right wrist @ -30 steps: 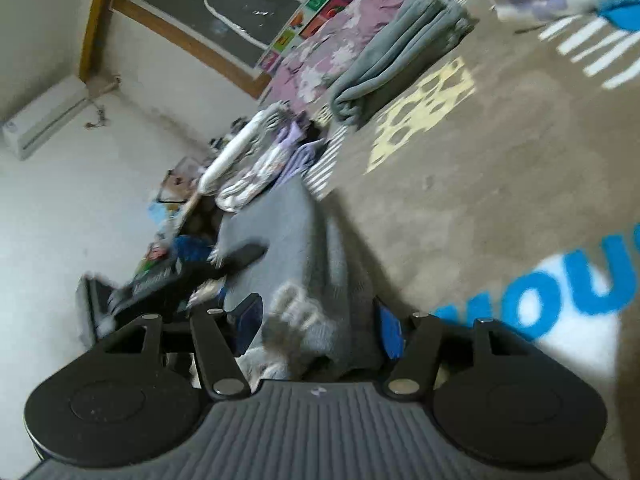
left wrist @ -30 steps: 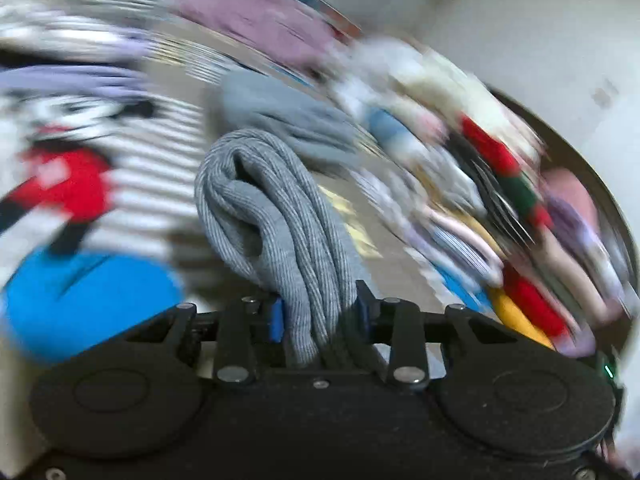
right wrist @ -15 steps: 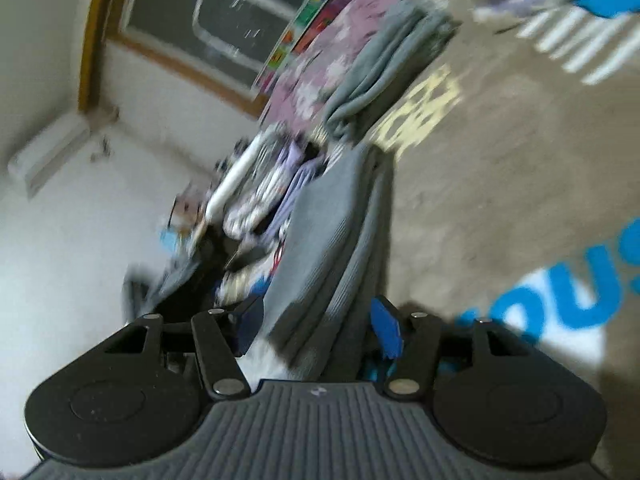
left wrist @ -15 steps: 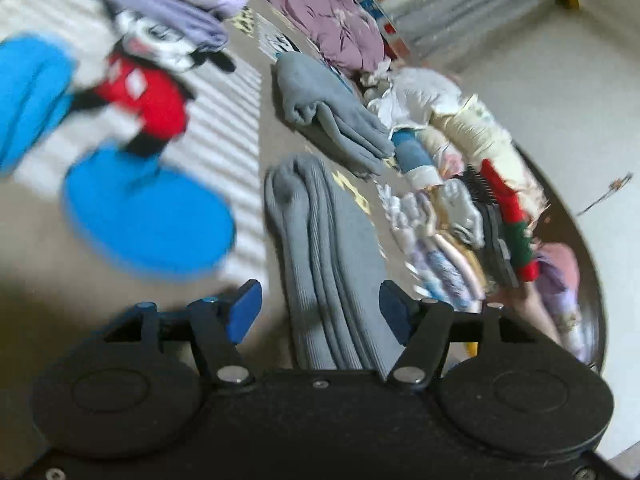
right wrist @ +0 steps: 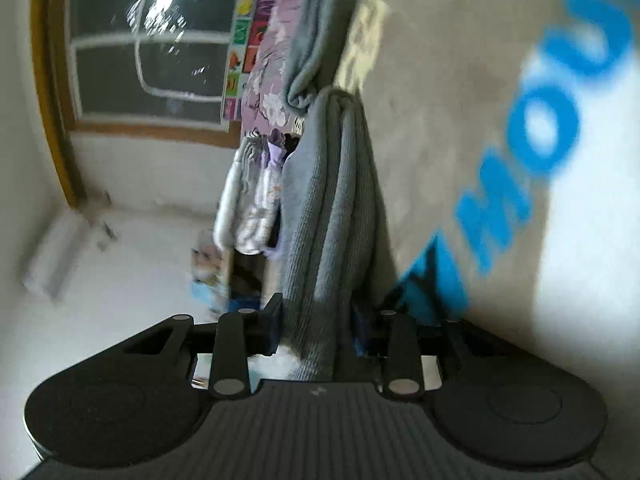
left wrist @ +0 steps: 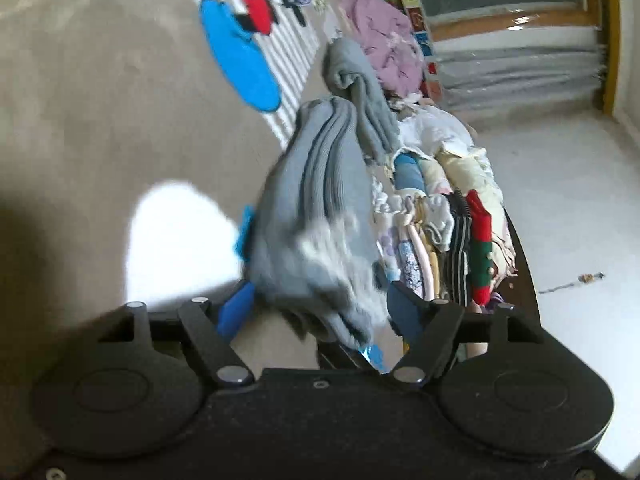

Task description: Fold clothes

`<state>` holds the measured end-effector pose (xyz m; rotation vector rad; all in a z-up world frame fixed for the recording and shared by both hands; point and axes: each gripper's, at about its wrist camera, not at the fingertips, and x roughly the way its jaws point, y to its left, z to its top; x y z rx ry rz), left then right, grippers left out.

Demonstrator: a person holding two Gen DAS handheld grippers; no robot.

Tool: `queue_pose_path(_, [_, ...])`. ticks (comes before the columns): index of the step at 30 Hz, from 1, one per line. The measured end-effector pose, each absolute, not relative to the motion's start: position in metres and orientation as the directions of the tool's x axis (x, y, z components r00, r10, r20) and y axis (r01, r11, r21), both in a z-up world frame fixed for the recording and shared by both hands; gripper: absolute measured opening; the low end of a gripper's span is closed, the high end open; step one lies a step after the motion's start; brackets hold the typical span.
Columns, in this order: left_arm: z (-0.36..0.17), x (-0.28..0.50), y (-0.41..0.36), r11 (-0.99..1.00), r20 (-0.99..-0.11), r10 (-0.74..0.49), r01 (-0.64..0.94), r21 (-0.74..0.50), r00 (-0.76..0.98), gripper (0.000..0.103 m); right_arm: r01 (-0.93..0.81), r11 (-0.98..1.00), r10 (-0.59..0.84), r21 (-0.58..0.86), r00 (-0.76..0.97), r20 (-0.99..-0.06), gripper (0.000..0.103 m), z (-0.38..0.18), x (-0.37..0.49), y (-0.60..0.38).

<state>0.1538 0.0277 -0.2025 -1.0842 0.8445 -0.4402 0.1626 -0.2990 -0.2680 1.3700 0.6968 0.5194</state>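
A folded grey ribbed garment (left wrist: 316, 208) lies lengthwise on the beige printed carpet (left wrist: 100, 100), beside a row of stacked clothes. My left gripper (left wrist: 320, 308) straddles its near end with jaws opening. The blue pads (left wrist: 236, 308) stand just off the cloth on both sides. In the right wrist view the same grey garment (right wrist: 332, 200) runs away from the camera. My right gripper (right wrist: 318, 326) is closing on its near end, both fingers against the fabric. This view is rolled onto its side.
A row of folded clothes (left wrist: 440, 220) lines the garment's right side on a dark round edge (left wrist: 524, 264). A grey blanket (left wrist: 360, 96) and purple fabric (left wrist: 384, 28) lie beyond. The carpet shows a cartoon mouse (left wrist: 252, 12) and blue letters (right wrist: 540, 140). White floor (left wrist: 560, 200) lies to the right.
The left jaws have let go of the grey garment and spread wide around it as the hand rolled. The right jaws have narrowed onto the garment's end, and that view has rolled too.
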Motion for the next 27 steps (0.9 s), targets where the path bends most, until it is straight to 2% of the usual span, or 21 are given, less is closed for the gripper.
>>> queue_pose_path(5, [-0.189, 0.144, 0.043, 0.483, -0.405, -0.531, -0.126, -0.866, 0.745, 0.073, 0.113, 0.014, 0.712, 0.994, 0.696, -0.089, 0.036, -0.279, 0.162, -0.264])
queue_pose_path(10, [-0.19, 0.147, 0.064, 0.483, -0.411, -0.459, -0.167, -0.86, 0.788, 0.073, 0.143, -0.02, 0.706, 0.989, 0.703, -0.087, 0.03, -0.284, 0.172, -0.219])
queue_pose_path(12, [-0.191, 0.147, 0.065, 0.487, -0.415, -0.453, -0.171, -0.857, 0.789, 0.073, 0.133, 0.045, 0.709, 0.99, 0.694, -0.125, 0.03, -0.277, 0.174, -0.209])
queue_pose_path(15, [-0.188, 0.147, 0.057, 0.512, -0.427, -0.449, -0.165, -0.843, 0.785, 0.073, 0.098, 0.175, 0.725, 0.98, 0.66, -0.196, 0.036, -0.259, 0.169, -0.221])
queue_pose_path(18, [-0.187, 0.149, 0.049, 0.516, -0.432, -0.453, -0.166, -0.841, 0.78, 0.075, -0.005, 0.365, 0.69, 0.931, 0.673, -0.266, 0.044, -0.231, 0.158, -0.253])
queue_pose_path(20, [-0.189, 0.15, 0.045, 0.513, -0.433, -0.471, -0.161, -0.843, 0.769, 0.076, -0.051, 0.476, 0.626, 0.878, 0.72, -0.298, 0.054, -0.213, 0.161, -0.279])
queue_pose_path(23, [-0.19, 0.151, 0.037, 0.532, -0.452, -0.451, -0.174, -0.828, 0.769, 0.076, -0.078, 0.604, 0.531, 0.793, 0.782, -0.328, 0.055, -0.194, 0.183, -0.313])
queue_pose_path(27, [-0.193, 0.153, 0.031, 0.543, -0.465, -0.424, -0.192, -0.818, 0.777, 0.076, -0.084, 0.675, 0.515, 0.733, 0.766, -0.386, 0.057, -0.199, 0.243, -0.334])
